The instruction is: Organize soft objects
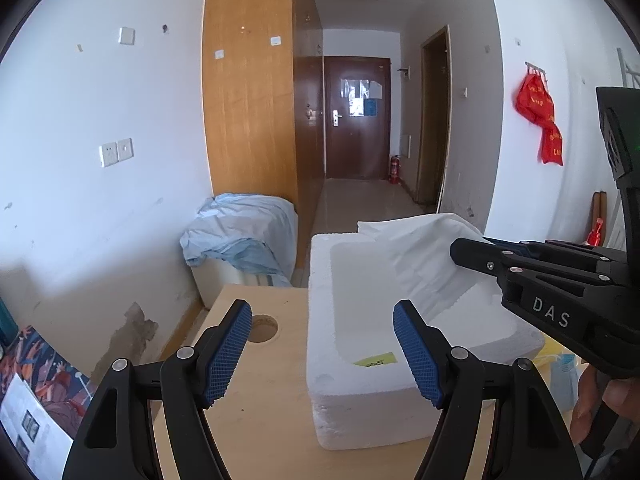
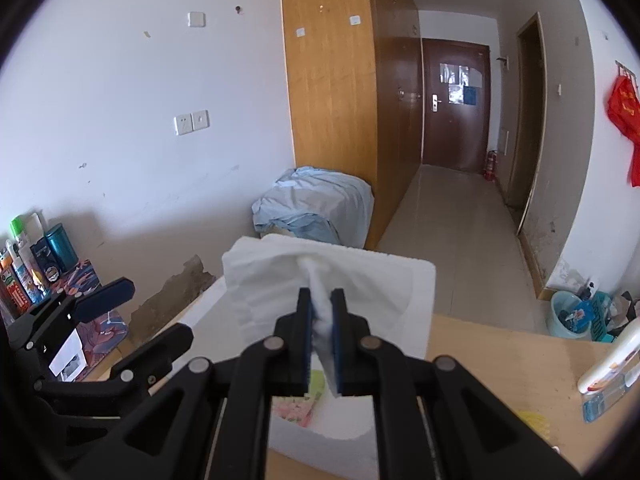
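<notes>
Right gripper (image 2: 321,312): its fingers are closed on a fold of the white cloth (image 2: 264,280), pinching it tight between the blue pads.
Cloth: it hangs from the right gripper above the far part of the foam box (image 1: 344,400), and one edge drapes over the box rim.
Left gripper (image 1: 322,346): its fingers are spread wide and hold nothing; it hovers over the near end of the box, the right pad above the cavity and the left pad above the table (image 1: 260,420).
Box: white foam, standing on the wooden table, with a yellow-green label (image 1: 374,359) inside on the bottom.
Table: it has a round hole (image 1: 262,328) just beside the box.
Behind: a blue sheet (image 1: 240,236) covers something at the wall.
</notes>
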{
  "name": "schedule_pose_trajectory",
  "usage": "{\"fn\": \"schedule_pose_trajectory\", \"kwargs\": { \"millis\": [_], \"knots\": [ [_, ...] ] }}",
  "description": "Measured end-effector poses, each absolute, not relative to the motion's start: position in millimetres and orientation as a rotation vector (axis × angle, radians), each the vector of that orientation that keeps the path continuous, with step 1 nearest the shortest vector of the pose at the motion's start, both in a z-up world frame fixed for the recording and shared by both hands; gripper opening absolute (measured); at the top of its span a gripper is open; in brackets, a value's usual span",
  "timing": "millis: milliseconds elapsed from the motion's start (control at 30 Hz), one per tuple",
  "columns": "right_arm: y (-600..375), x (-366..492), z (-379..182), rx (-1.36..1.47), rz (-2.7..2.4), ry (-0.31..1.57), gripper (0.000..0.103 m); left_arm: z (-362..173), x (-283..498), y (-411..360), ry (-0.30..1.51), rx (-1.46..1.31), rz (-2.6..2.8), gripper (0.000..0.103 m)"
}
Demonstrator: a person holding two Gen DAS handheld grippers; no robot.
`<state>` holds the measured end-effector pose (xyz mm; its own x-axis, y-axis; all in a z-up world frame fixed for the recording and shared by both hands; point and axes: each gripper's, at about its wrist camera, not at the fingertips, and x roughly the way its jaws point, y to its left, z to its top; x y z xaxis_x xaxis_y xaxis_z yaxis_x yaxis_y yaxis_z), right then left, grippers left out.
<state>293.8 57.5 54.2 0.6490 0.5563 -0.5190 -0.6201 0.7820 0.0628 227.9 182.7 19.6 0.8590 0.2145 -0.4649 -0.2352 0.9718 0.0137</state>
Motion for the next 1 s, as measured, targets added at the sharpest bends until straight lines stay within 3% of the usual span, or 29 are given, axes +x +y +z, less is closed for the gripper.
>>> {"fn": "schedule_pose_trajectory", "kwargs": {
  "millis": [200,233,300,367,433,1000],
  "knots": [
    [57,297,52,-0.113,0.672,0.565,0.012,19,227,184,0.482,-0.057,0.239,0.074],
    [57,297,53,-0.11,0.673,0.568,0.019,20,228,184,0.48,-0.058,0.238,0.074],
    [57,296,53,-0.113,0.671,0.567,0.043,19,228,185,0.482,-0.056,0.238,0.074],
    [55,293,55,-0.109,0.652,0.544,0.076,19,228,184,0.483,-0.054,0.234,0.074],
    [51,287,59,-0.097,0.637,0.505,0.084,19,228,183,0.479,-0.055,0.237,0.074],
    [31,264,71,-0.102,0.603,0.498,0.085,31,205,170,0.463,-0.063,0.226,0.074]
  ]
}}
